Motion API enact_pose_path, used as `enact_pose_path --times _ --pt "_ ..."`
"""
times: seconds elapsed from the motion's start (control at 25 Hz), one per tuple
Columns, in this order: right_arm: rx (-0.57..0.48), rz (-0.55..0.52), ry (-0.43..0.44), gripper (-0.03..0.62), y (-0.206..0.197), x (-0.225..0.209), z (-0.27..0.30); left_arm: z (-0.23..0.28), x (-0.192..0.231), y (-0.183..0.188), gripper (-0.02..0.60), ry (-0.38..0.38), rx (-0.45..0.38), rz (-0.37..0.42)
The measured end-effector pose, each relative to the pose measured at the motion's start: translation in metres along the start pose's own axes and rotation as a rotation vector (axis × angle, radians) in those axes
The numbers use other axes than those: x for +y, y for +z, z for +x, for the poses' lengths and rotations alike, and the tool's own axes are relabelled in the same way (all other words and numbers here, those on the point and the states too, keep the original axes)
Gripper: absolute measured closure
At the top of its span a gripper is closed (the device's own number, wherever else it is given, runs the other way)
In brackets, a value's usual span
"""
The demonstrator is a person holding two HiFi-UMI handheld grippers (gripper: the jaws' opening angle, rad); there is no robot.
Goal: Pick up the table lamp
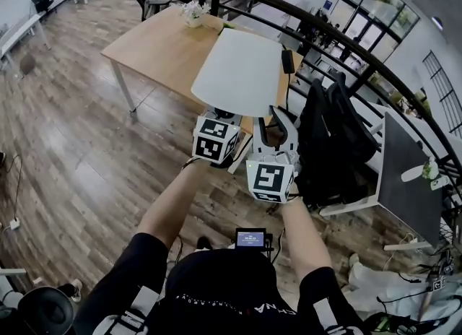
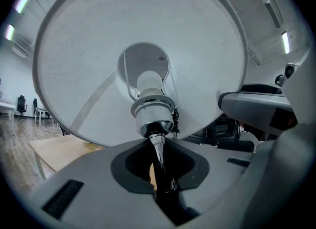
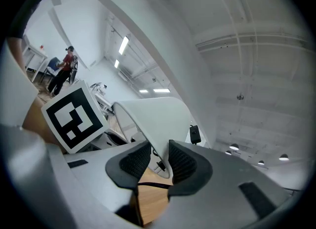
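Note:
The table lamp has a wide white shade (image 1: 238, 70) and a thin chrome stem (image 2: 157, 149) under its bulb socket. My left gripper (image 1: 222, 115) is shut on that stem just below the shade, which fills the left gripper view (image 2: 98, 50). My right gripper (image 1: 278, 120) is level beside it on the right, jaws apart with nothing pressed between the pads (image 3: 159, 161). Through that gap show the shade's lower rim (image 3: 158, 117), a black cord and the wooden table. The lamp's base is hidden. The cord's black switch (image 1: 287, 61) hangs right of the shade.
The wooden table (image 1: 159, 45) lies straight ahead with a small plant (image 1: 193, 12) at its far edge. A black backpack (image 1: 332, 138) sits on a chair at the right. A curved dark railing (image 1: 346, 52) runs behind it. Wooden floor spreads to the left.

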State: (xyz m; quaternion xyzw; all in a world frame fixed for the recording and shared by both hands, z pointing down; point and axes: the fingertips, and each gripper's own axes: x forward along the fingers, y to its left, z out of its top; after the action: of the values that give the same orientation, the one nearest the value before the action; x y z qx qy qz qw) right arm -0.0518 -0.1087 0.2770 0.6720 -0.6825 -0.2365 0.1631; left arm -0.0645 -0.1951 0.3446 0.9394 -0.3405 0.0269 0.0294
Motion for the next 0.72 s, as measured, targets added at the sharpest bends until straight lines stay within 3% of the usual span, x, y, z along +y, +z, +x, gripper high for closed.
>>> enact_pose_path --times 0.72 --pt "-0.023 0.056 0.0 0.465 -0.044 -0.079 -0.065 0.03 -0.106 -0.001 0.522 0.02 0.034 0.019"
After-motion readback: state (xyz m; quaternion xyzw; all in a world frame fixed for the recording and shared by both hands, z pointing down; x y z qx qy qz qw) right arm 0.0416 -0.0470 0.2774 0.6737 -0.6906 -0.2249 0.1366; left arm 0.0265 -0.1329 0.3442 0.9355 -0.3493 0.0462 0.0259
